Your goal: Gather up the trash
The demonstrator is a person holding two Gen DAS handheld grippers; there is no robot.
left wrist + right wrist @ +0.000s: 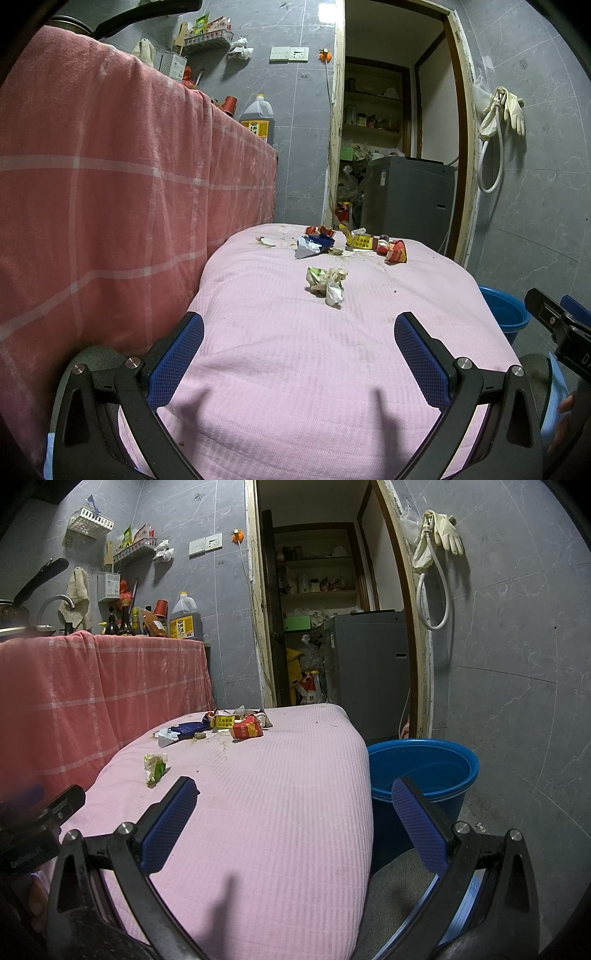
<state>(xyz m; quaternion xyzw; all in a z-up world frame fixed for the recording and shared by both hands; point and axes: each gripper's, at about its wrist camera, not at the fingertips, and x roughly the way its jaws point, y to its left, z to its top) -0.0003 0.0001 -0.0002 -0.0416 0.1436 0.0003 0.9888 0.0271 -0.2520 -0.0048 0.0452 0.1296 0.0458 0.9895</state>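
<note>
On the pink-covered table (332, 369), the trash lies toward the far end: a crumpled green-and-white wrapper (327, 282) sits alone nearest the grippers, and beyond it a cluster of wrappers, among them a blue-and-white packet (314, 245), a yellow carton scrap (360, 242) and a red snack bag (395, 252). A blue bucket (424, 771) stands on the floor just beside the table's right edge, the likely place for it all.

The left gripper (299, 354) hovers over the near part of the table with its jaws spread wide and nothing between them; the right gripper (295, 819) is likewise wide and empty, straddling the table's right edge with the bucket ahead.

The wrappers look very light, thin and crushable, probably slick film or paper. The lone crumpled one should yield to a pinch across its bunched middle; a grip on a loose flap may let it slip or unfold. The flatter pieces will likely need a fingertip eased under an edge.
</note>
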